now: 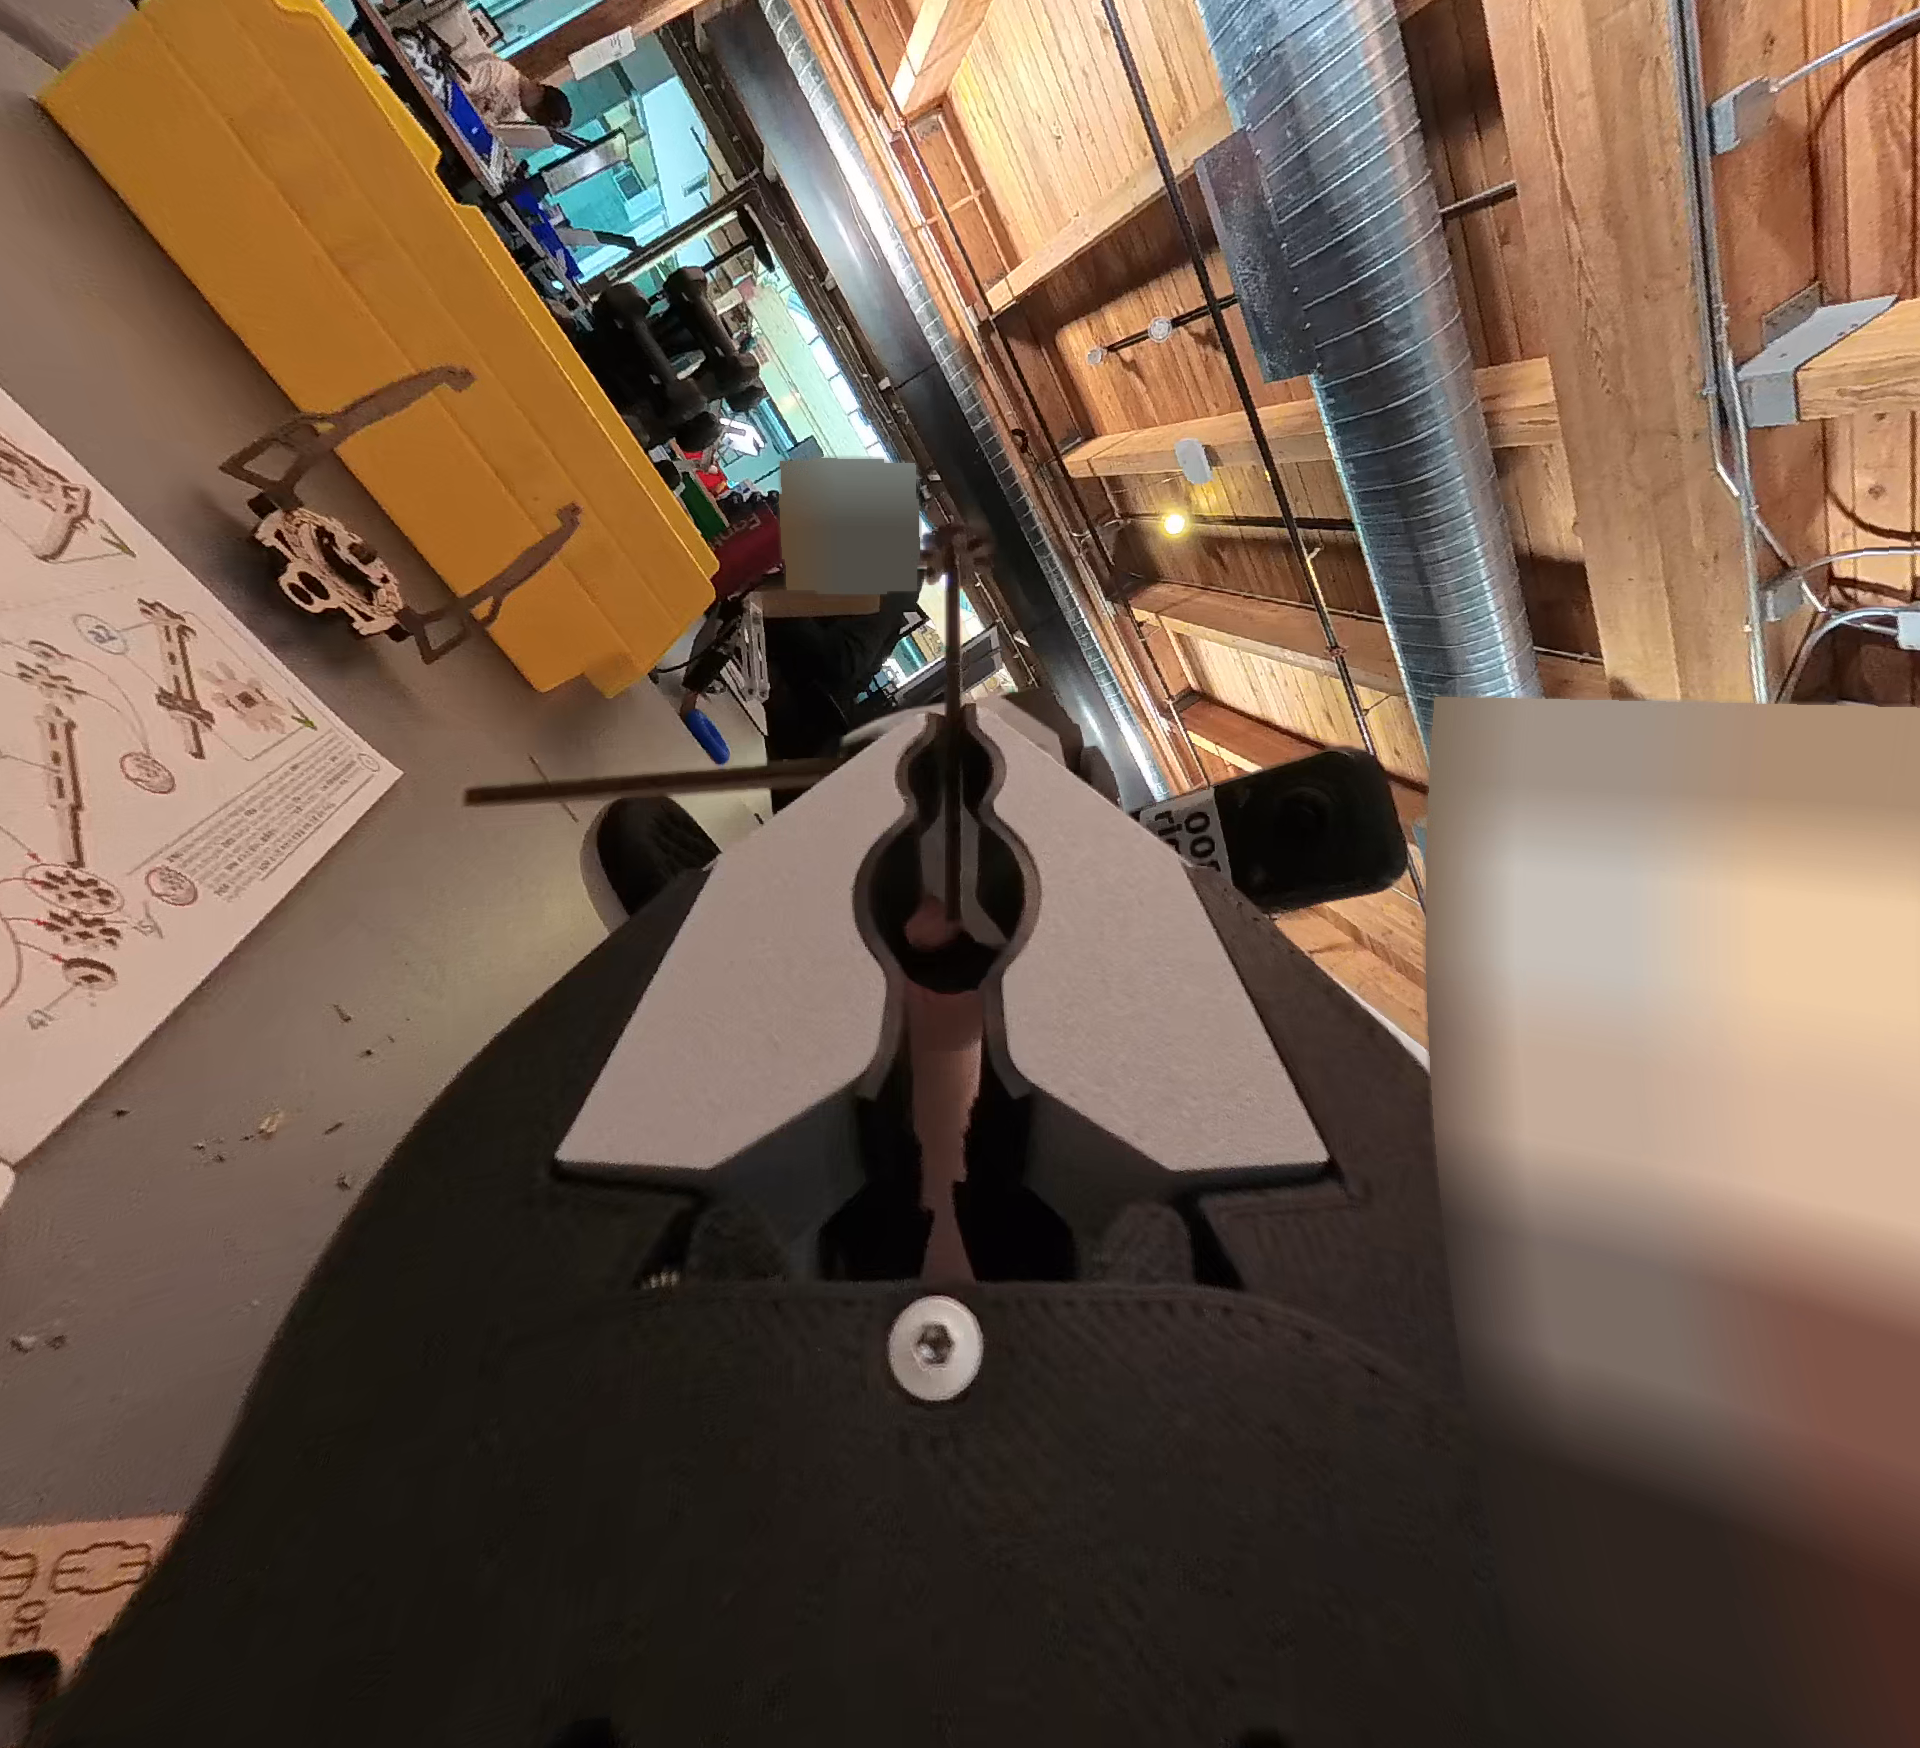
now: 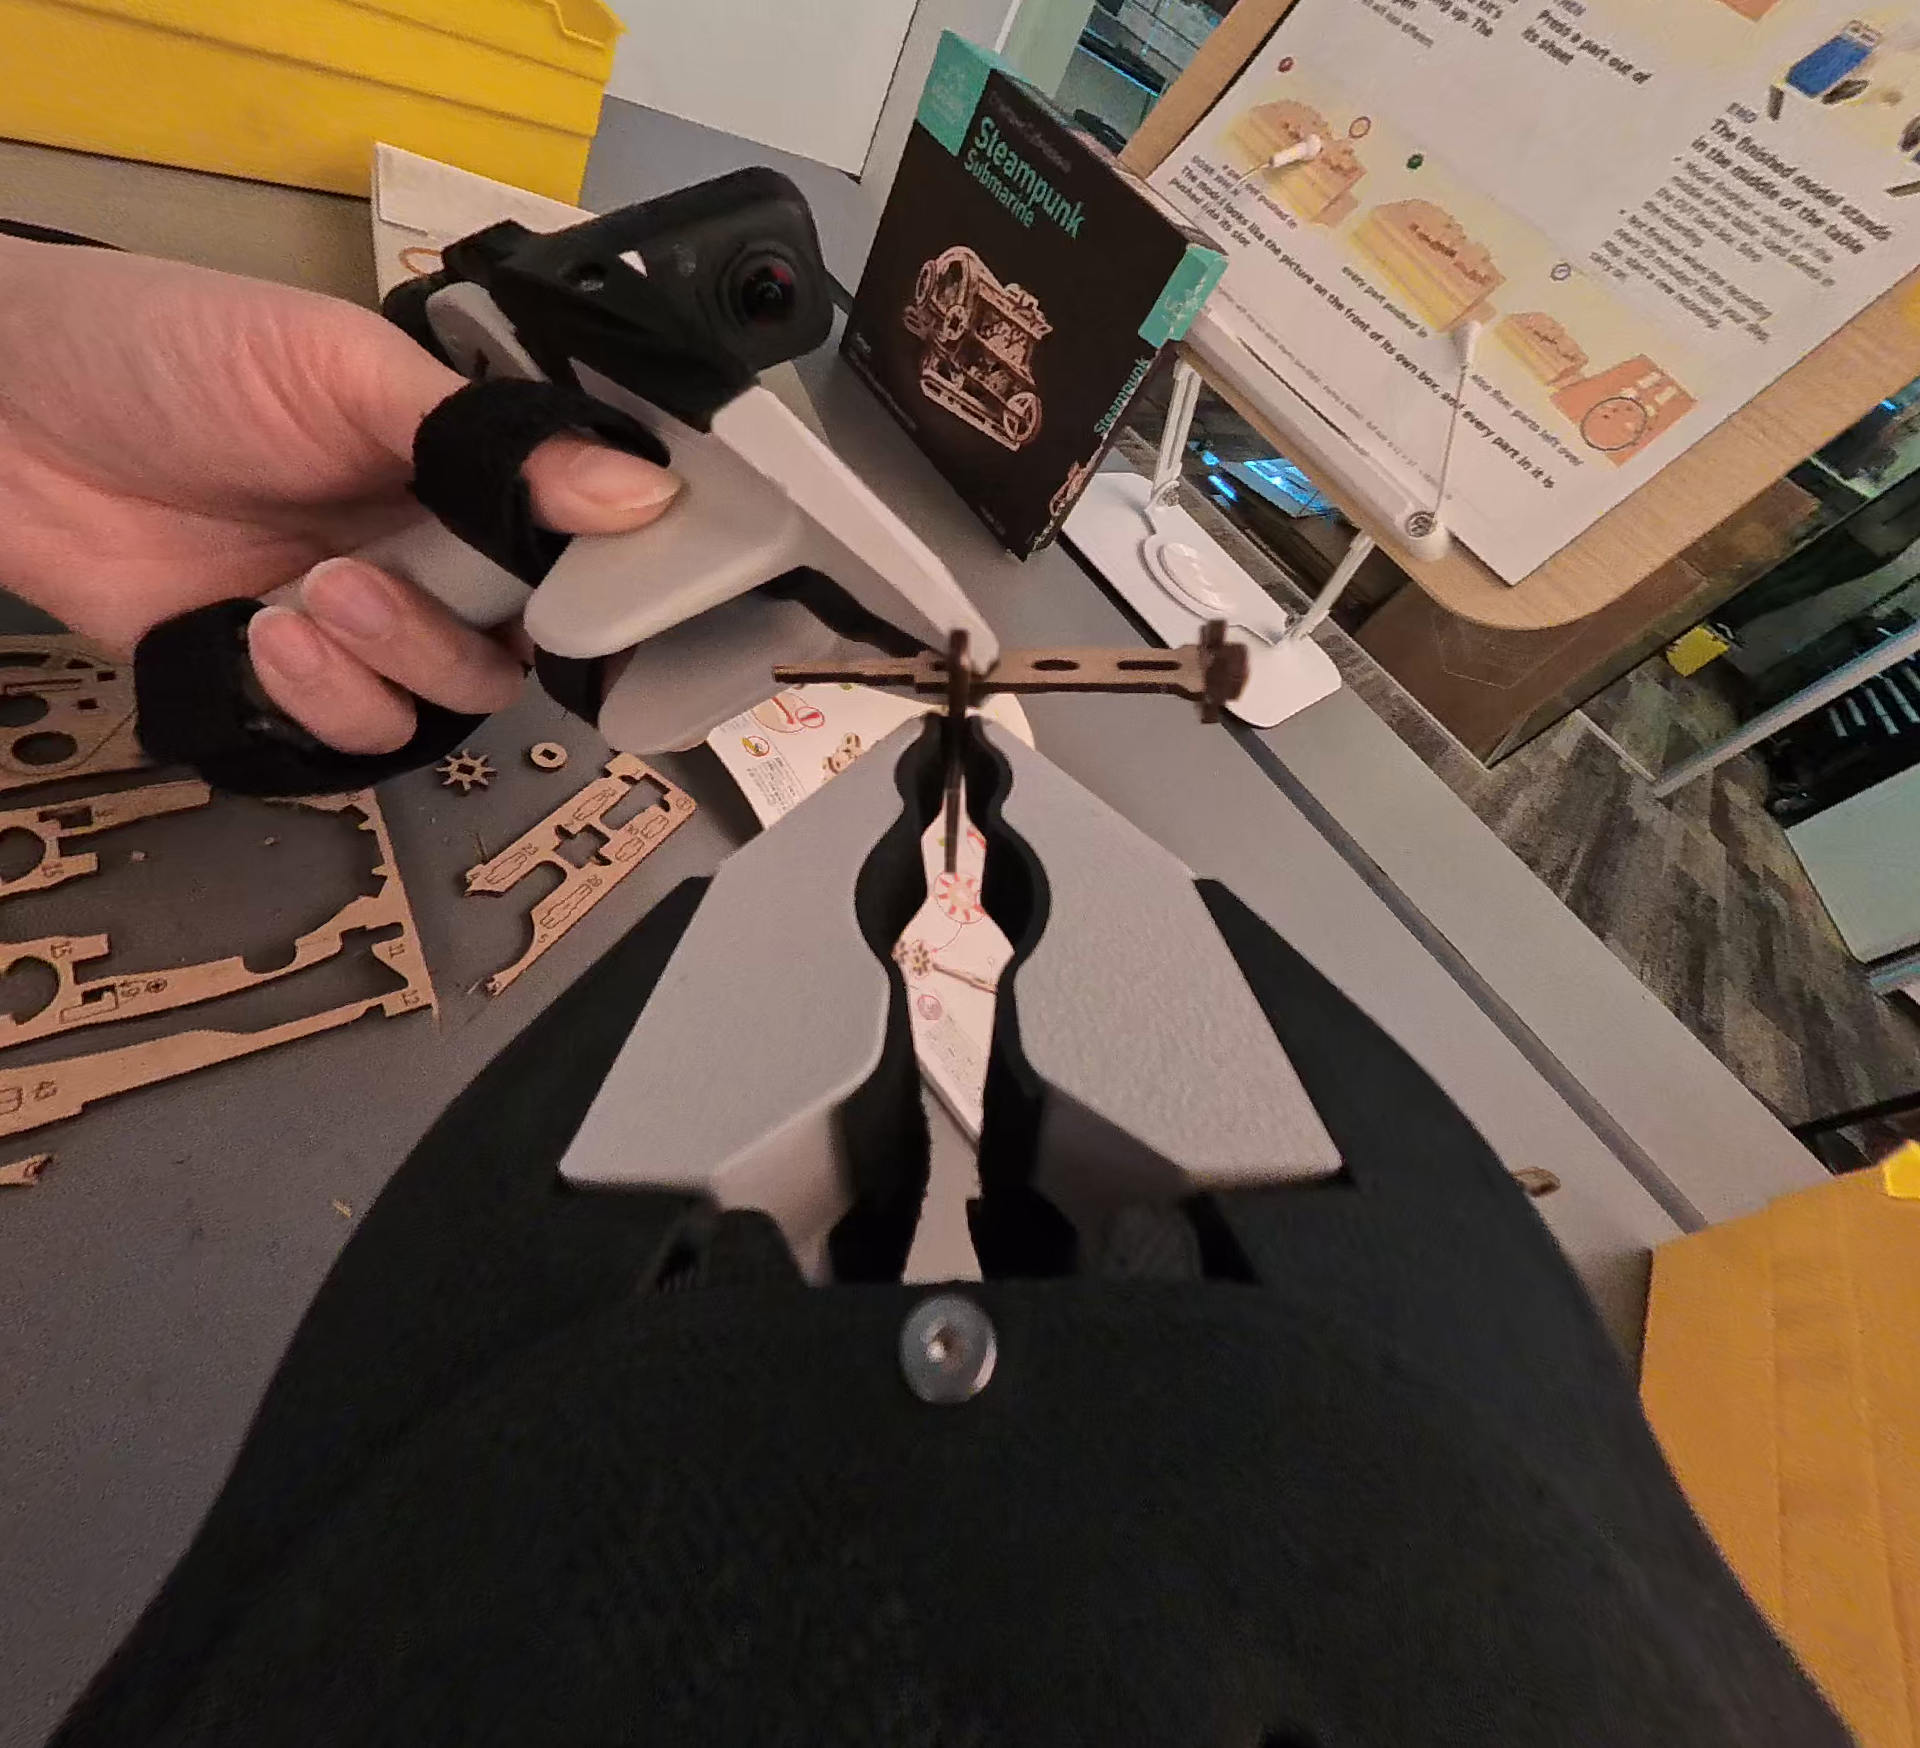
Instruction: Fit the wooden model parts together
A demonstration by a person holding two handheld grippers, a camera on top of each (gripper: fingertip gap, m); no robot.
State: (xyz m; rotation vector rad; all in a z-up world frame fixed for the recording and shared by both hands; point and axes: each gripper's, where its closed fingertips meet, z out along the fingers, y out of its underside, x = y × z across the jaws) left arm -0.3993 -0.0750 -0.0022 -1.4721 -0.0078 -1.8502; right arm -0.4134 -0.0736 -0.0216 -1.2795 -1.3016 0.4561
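My left gripper (image 1: 951, 730) is shut on a slotted wooden strip (image 1: 951, 638), seen edge-on, running forward out of the jaws to a small cross-piece at its far end. In the right wrist view the strip (image 2: 1081, 665) lies level, pinched by the left gripper (image 2: 964, 649) in a person's hand (image 2: 208, 451). My right gripper (image 2: 951, 734) is shut on a thin wooden part (image 2: 952, 794) that stands upright and meets the strip at a right angle. This part (image 1: 644, 782) sticks out to the left in the left wrist view.
A partly built wooden assembly (image 1: 330, 560) stands on the grey table by a yellow bin (image 1: 364, 296) and an instruction sheet (image 1: 156, 711). Punched wooden sheets (image 2: 208, 971), a loose part (image 2: 582, 846), the kit box (image 2: 1029, 296) and an instruction board on a stand (image 2: 1558, 192) surround the work. My left and right fingertips are right by each other.
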